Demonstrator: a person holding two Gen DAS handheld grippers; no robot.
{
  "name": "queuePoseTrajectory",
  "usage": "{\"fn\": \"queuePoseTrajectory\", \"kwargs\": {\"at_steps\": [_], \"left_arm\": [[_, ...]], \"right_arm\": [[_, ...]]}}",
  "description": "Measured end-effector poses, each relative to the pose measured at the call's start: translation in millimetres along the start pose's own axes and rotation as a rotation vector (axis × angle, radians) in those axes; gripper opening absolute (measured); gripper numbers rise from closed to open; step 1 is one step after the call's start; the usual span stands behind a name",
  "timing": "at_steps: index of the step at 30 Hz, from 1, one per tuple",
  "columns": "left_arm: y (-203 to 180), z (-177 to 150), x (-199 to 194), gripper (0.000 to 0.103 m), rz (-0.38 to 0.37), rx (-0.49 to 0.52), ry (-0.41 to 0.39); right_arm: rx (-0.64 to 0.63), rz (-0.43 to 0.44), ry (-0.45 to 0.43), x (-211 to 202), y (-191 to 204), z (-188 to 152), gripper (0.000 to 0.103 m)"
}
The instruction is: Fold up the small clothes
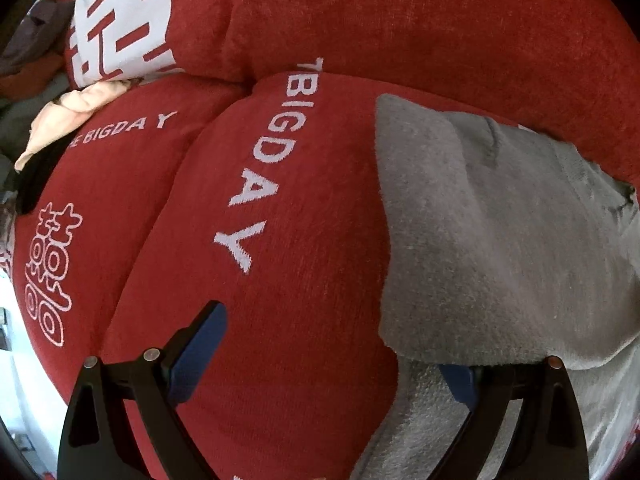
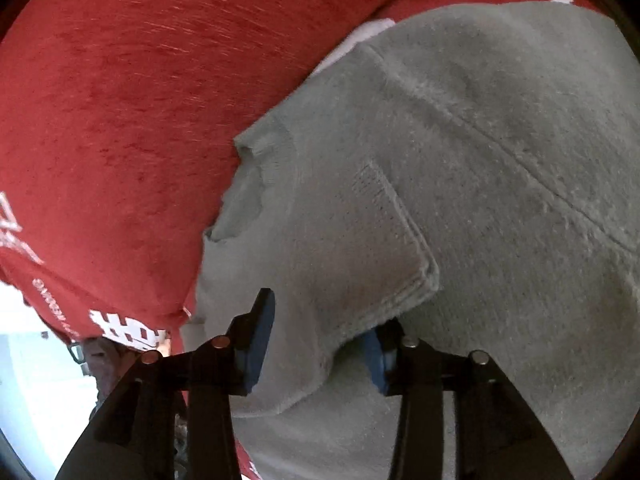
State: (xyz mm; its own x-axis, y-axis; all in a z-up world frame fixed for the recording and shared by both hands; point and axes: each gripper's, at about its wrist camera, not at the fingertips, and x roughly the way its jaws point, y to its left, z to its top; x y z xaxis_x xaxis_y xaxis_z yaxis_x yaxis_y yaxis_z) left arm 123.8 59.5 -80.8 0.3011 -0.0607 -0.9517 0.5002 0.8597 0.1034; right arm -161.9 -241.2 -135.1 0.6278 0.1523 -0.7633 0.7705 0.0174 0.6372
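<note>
Two grippers work a gray fleece garment (image 1: 500, 240) lying on red cushions (image 1: 280, 260) printed "BIGDAY". The left gripper (image 1: 332, 360) is spread wide, its right finger under the garment's edge. The right gripper (image 2: 320, 340) is spread around a folded corner.

Open red cushion to the left, grey cloth crowding the right.

In the left wrist view, the red cushion (image 1: 304, 280) lies bare between the spread fingers of the left gripper (image 1: 332, 360), giving free passage forward up to the seam; the grey garment (image 1: 500, 240) drapes over the right finger and blocks that side. A peach cloth (image 1: 72, 112) sits far left, well apart. In the right wrist view, grey fabric (image 2: 440, 160) fills the gap of the right gripper (image 2: 320, 344), perhaps touching both pads.
</note>
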Motion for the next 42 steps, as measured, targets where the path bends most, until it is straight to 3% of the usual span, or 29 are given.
{"fn": "queuePoseTrajectory", "kwargs": {"at_steps": [7,15,17,19,22,24,28,32,36,40,42], "left_arm": [[0,0,0,0.097,0.003,-0.016,-0.009],[4,1,-2,0.097,-0.021,0.008,-0.011],[7,-1,-7,0.097,-0.031,0.030,-0.006],[12,-3,-12,0.097,-0.037,0.056,0.001],[28,-9,-23,0.097,-0.031,0.088,0.008],[39,-9,-30,0.097,-0.051,0.071,0.011],[51,12,-33,0.097,-0.192,0.017,0.021],[34,48,-23,0.097,-0.276,0.015,0.007],[10,88,4,0.096,-0.316,0.010,0.031],[-4,103,30,0.065,-0.266,0.054,0.072],[-5,105,38,0.044,-0.282,0.059,0.086]], "right_arm": [[-0.313,-0.033,-0.103,-49,56,15,0.007],[-0.198,-0.130,-0.030,-28,-9,35,0.010],[-0.185,-0.110,-0.046,-30,-17,35,0.011],[-0.157,-0.108,-0.049,-35,-20,35,0.017],[-0.129,-0.102,-0.046,-47,-21,32,0.047],[-0.113,-0.088,-0.039,-55,-19,21,0.047],[-0.113,0.037,0.069,-53,-3,-21,0.047],[-0.144,0.159,0.251,1,35,-76,0.047],[-0.134,0.243,0.334,73,71,-120,0.047],[-0.085,0.277,0.333,127,91,-138,0.046],[-0.085,0.268,0.318,144,98,-141,0.042]]}}
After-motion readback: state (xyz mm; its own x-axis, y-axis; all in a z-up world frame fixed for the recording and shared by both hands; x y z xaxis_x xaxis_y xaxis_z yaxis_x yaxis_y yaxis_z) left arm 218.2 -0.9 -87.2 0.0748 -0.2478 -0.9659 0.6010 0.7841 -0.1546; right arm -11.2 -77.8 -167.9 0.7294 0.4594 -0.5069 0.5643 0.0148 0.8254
